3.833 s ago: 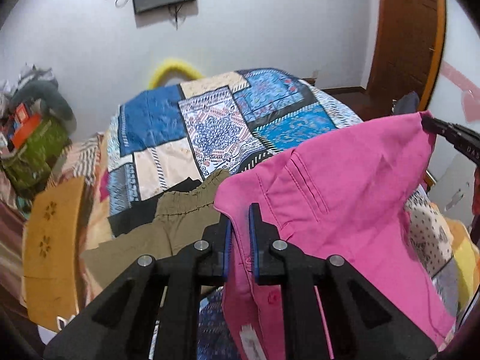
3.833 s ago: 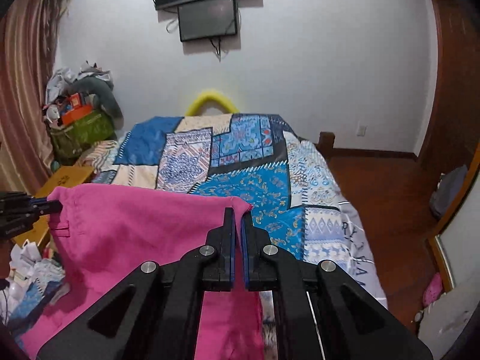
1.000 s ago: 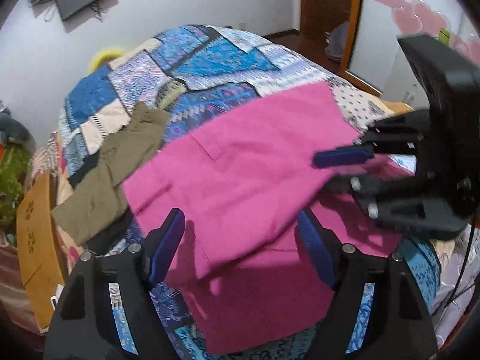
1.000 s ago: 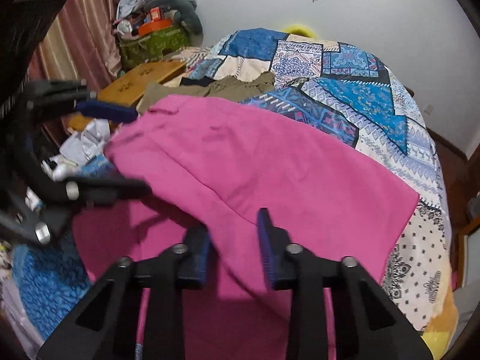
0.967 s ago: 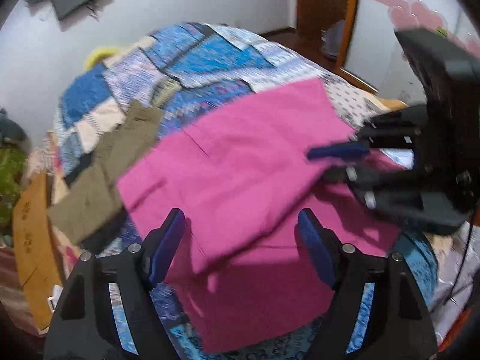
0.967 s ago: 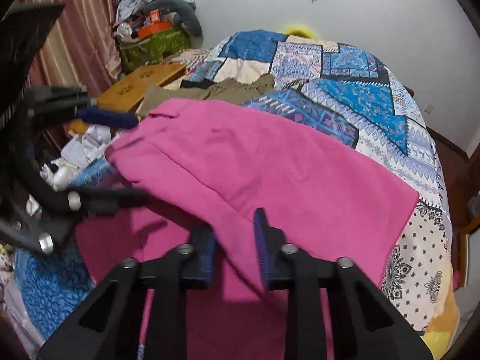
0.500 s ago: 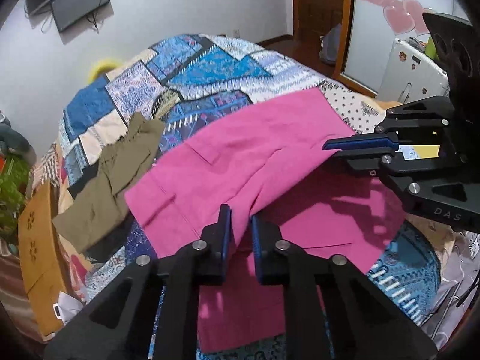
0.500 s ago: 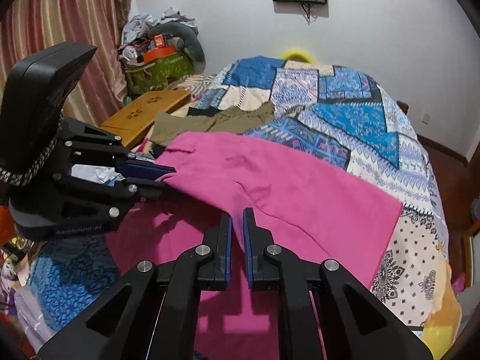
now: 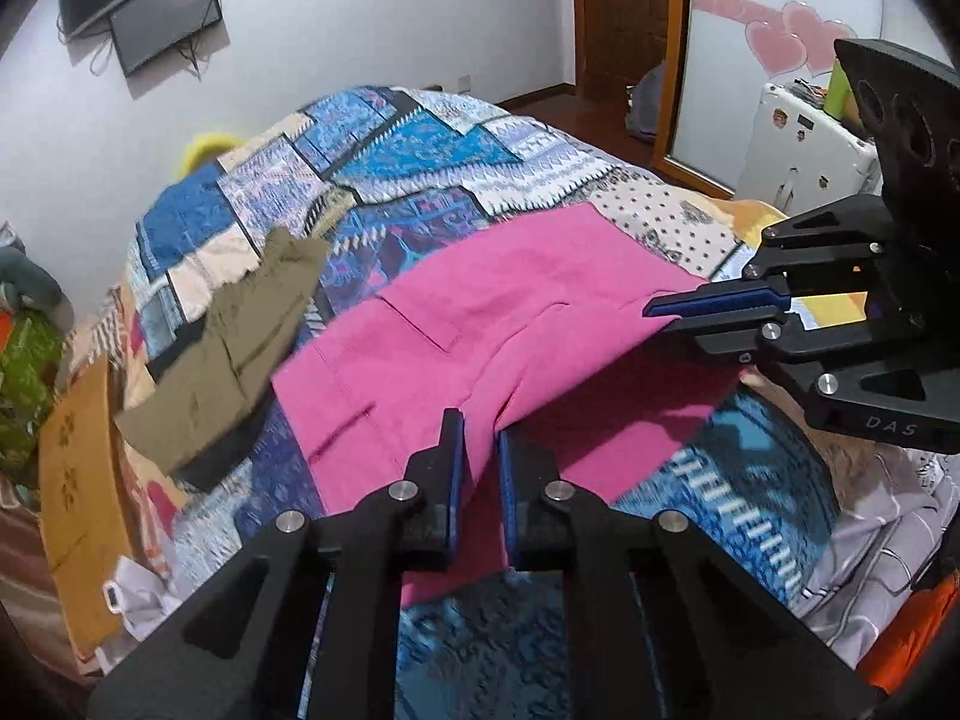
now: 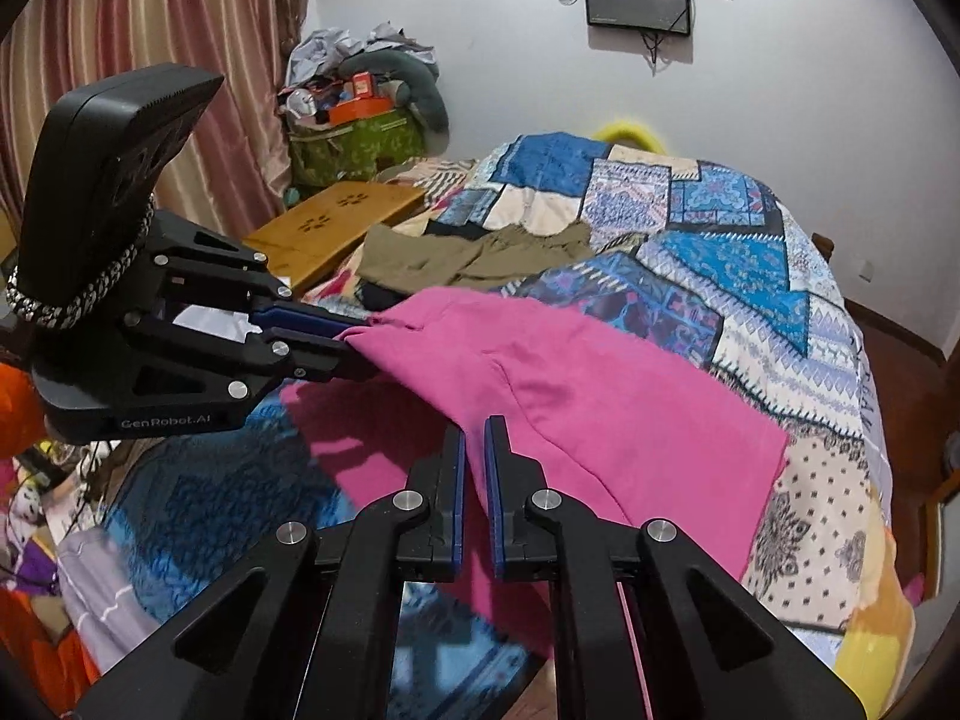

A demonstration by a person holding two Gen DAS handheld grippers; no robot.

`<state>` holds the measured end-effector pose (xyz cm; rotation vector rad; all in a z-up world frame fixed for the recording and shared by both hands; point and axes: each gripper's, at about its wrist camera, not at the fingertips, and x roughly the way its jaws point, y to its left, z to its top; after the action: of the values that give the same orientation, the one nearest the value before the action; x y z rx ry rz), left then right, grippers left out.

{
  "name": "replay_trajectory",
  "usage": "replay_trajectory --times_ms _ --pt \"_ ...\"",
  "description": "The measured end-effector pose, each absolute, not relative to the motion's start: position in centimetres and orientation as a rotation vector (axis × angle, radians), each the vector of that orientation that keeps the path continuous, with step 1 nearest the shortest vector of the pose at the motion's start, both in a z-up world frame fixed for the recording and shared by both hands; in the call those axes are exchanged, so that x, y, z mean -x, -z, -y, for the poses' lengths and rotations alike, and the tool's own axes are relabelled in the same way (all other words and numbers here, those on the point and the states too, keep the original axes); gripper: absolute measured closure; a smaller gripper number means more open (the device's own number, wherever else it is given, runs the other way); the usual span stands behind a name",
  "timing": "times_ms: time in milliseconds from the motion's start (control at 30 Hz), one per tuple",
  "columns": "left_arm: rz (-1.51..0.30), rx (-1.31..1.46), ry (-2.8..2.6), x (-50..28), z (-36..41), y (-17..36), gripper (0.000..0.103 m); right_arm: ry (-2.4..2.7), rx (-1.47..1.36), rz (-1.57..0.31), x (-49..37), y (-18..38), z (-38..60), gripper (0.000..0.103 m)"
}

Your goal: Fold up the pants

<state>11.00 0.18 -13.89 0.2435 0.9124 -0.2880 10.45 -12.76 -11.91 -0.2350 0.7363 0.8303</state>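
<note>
The pink pants (image 9: 480,324) lie across the patchwork bed, also seen in the right wrist view (image 10: 600,414). My left gripper (image 9: 479,426) is shut on the near edge of the pants' upper layer and holds it raised; it shows in the right wrist view (image 10: 354,348) pinching the waist corner. My right gripper (image 10: 474,432) is shut on the same raised edge further along; it shows in the left wrist view (image 9: 654,315). The lifted layer hangs between the two grippers above the lower layer.
Olive-green pants (image 9: 240,348) lie on the bed's far left, also in the right wrist view (image 10: 468,252). A wooden lap table (image 10: 336,222) stands beside the bed. A cluttered green bag (image 10: 354,144) sits by the curtain. A white appliance (image 9: 804,150) stands at right.
Both grippers opened over the laid-out pants, then shut on the near edge of the top layer. They now hold that edge lifted slightly higher.
</note>
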Motion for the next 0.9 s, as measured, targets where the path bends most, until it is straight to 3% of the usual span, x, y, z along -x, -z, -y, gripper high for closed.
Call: replay_trajectory --times_ms 500,700,800,900 --pt "-0.968 -0.159 0.313 -8.2 -1.2 15.8 0.090 -0.834 0.142 -0.843 -8.2 13.9 14.0 0.093" --pt "-0.899 -0.131 0.293 -7.7 -2.0 13.3 0.090 -0.796 0.110 -0.769 -8.1 12.2 15.2 0.069" --pt "-0.870 -0.101 0.270 -8.7 -2.5 12.2 0.084 -0.770 0.075 -0.761 -9.1 11.8 15.2 0.058" --pt "-0.857 -0.060 0.240 -10.2 -2.9 11.6 0.074 -0.748 0.040 -0.769 -10.1 11.9 14.8 0.055"
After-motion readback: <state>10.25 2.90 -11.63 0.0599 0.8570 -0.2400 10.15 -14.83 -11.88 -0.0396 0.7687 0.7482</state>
